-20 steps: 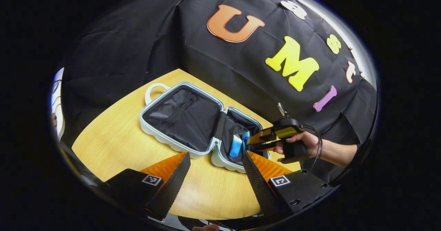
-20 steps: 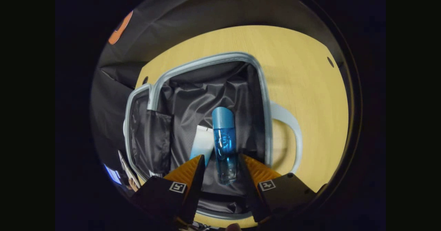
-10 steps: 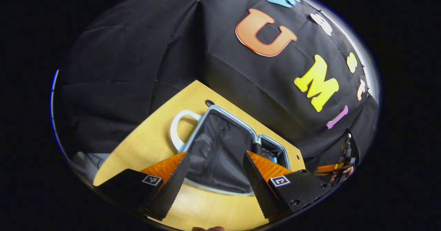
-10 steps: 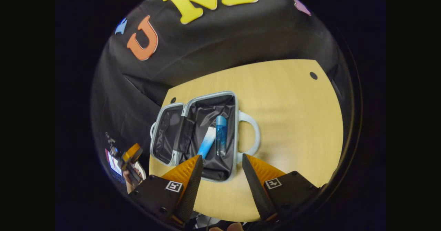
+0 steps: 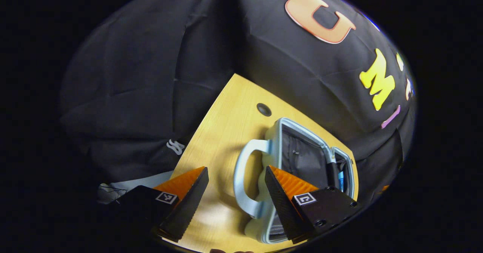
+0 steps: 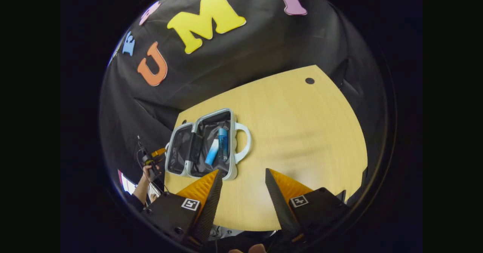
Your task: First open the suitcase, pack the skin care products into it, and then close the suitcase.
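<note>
Suitcase [image 6: 206,147] lies open, ribbed shell, crinkled lining.

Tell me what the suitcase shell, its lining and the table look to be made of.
Suitcase shell: pale, smooth, moulded and ribbed, probably hard plastic. Lining: dark, creased and faintly shiny, likely thin synthetic fabric. Table: light wood grain, matte; wood or laminate, can't tell which.

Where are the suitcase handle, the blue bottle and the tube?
suitcase handle [image 5: 240,177], left gripper view, on its curved bar.
blue bottle [image 6: 222,144], right gripper view, on its body.
tube [image 6: 211,153], right gripper view, on its middle.
</note>
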Available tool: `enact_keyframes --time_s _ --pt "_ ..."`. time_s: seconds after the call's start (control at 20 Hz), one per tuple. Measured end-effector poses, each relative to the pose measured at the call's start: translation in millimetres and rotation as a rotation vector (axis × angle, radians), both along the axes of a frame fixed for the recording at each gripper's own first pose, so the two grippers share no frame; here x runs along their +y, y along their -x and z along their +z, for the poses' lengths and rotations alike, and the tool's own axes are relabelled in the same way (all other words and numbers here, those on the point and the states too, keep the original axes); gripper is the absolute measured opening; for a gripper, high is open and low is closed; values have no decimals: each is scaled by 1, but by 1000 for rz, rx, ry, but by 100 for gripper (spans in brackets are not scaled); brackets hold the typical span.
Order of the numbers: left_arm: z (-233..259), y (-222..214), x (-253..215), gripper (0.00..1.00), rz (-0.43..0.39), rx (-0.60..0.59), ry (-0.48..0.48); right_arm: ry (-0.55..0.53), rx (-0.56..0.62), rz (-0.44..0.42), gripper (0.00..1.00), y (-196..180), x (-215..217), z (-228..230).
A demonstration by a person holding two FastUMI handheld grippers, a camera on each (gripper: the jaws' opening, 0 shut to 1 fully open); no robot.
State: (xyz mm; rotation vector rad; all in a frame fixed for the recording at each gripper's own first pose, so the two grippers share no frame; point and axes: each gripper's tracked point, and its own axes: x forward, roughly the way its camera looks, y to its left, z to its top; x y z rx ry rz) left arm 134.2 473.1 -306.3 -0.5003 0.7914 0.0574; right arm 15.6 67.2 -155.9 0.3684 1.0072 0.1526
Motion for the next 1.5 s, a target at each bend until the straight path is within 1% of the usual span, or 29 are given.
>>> enact_keyframes --time_s 0.05,0.15,0.2,0.25,0.35,0.4,0.5,0.55,0.6,0.65,0.8,0.95,1.05,1.1,1.2,1.3,1.45,1.5 --pt "-8 -3 -2 96 -5 17 -5 0 -3 -8 69 1 0 0" --pt "-17 -10 -8 93 -16 43 -4 -8 1 -19 69 5 0 -2" --pt "-20 -14 -10 87 -8 48 -7 -14 8 -22 69 8 3 -5" --pt "-23 -17 -10 93 1 54 -7 -20 16 -21 69 11 5 -9" --pt "-29 -19 -10 63 32 71 -27 -28 27 -16 69 15 8 -15" --pt "-24 -19 -8 48 46 69 -33 -33 30 -16 69 17 7 -15" --pt "-10 -20 -16 19 39 54 -37 -53 35 -20 69 21 5 -15" --pt "1 -21 -20 17 24 38 -48 -64 33 -20 69 21 4 -15" --pt "16 -23 -20 14 17 13 -76 -77 25 -17 69 22 3 -13" --pt "37 -27 -21 13 21 -23 -96 -84 16 -13 69 22 1 -12" --pt "122 -36 -50 9 31 -154 -91 -102 -22 16 69 28 -6 -8" --pt "194 -30 -102 7 19 -264 -88 -124 -63 50 69 33 -14 -2" --pt "238 -25 -149 7 1 -328 -91 -152 -88 53 69 33 -23 2" --pt "252 -23 -175 7 -10 -350 -94 -162 -100 47 69 35 -30 5" --pt "276 -20 -232 7 -30 -388 -90 -178 -129 24 69 34 -47 12" --pt "287 -20 -292 7 -63 -414 -85 -175 -169 -4 69 31 -68 19" --pt "279 -24 -375 7 -127 -438 -159 -121 -240 -40 69 31 -103 27" --pt "272 -23 -400 7 -146 -441 -161 -93 -260 -48 69 31 -114 28"
